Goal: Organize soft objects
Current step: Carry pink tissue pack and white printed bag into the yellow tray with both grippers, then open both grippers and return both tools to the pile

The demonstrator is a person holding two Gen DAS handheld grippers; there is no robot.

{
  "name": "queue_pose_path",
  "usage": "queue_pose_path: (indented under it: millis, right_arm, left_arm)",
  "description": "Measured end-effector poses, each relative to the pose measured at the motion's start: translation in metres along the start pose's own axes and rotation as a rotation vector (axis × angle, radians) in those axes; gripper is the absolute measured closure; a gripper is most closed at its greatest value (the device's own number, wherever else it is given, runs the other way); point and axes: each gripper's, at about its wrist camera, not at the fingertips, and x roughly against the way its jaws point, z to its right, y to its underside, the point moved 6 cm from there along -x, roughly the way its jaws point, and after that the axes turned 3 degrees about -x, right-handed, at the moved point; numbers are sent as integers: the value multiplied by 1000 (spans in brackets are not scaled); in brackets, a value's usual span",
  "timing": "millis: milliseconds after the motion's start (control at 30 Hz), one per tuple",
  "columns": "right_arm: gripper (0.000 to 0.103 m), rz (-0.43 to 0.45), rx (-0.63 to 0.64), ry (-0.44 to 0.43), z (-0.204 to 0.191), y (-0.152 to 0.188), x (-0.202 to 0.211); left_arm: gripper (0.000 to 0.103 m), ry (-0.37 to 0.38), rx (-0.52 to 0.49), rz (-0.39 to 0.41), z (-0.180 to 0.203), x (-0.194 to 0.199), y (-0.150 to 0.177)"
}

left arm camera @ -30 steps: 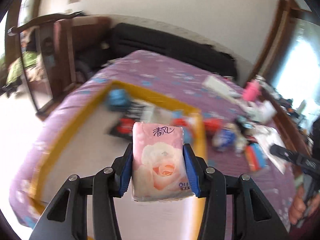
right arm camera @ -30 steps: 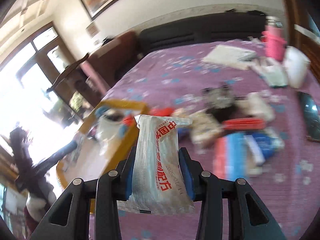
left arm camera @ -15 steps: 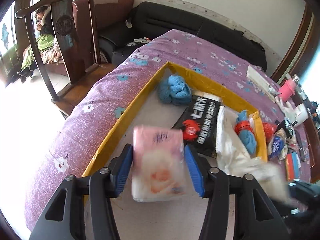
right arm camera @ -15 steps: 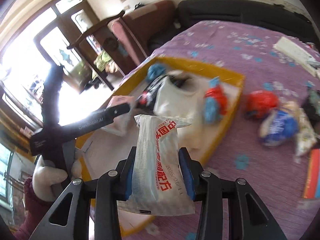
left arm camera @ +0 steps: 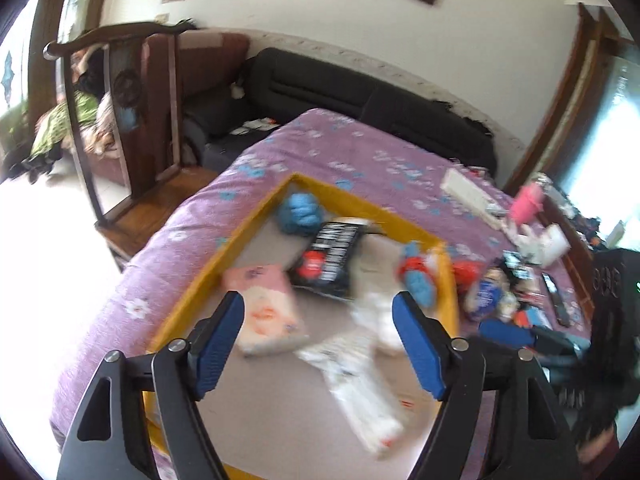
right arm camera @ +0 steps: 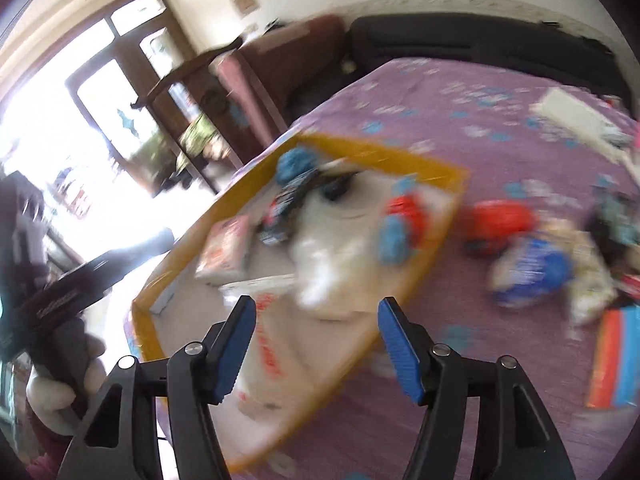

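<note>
The pink tissue pack [left arm camera: 266, 310] lies flat inside the yellow-rimmed tray [left arm camera: 256, 220], near its left wall; just beside it, toward the tray's front, lies the white packet with red print [left arm camera: 356, 384], blurred, so its writing cannot be read; both are free of any grip. The left tongs [left arm camera: 318, 344] stand spread wide above the tray with nothing between the blue pads; the right tongs [right arm camera: 316, 344] are likewise wide apart and empty, over the tray's near corner. Deeper in the tray rest a black snack bag [left arm camera: 334, 256] with white lettering too smeared to read, a blue yarn ball [left arm camera: 298, 212], a white plastic bag [left arm camera: 374, 304] and a red-and-blue bundle [left arm camera: 416, 276]. The tray sits on a bed with a purple flowered cover [left arm camera: 344, 148]; outside the tray's right wall lie a red ball [right arm camera: 500, 220], a blue-and-white pouch [right arm camera: 532, 270] and an orange-and-blue pack [right arm camera: 616, 356]; a wooden chair [left arm camera: 120, 92] stands off the bed's left.
</note>
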Motion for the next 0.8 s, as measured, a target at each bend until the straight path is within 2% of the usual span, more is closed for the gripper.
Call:
queue_pose_path:
  millis: [133, 233, 400, 533, 667, 767, 800]
  right_arm:
    - [31, 86, -105, 66, 63, 0, 48]
    - [28, 145, -195, 139, 119, 4, 85]
    - [29, 193, -338, 246, 206, 27, 126]
    - [29, 220, -378, 295, 244, 36, 134]
    - [29, 253, -377, 320, 259, 38, 127]
    - [29, 266, -398, 294, 269, 43, 121]
    - [29, 260, -410, 278, 272, 43, 119]
  left_arm:
    - [20, 60, -89, 5, 51, 7, 6]
    - [20, 115, -162, -26, 92, 1, 14]
    - [20, 178, -256, -98, 153, -21, 35]
    - [20, 187, -326, -137, 189, -45, 43]
    - [21, 183, -336, -183, 212, -78, 42]
    - [23, 136, -377, -179, 224, -103, 38]
    - [28, 113, -402, -181, 228, -113, 37]
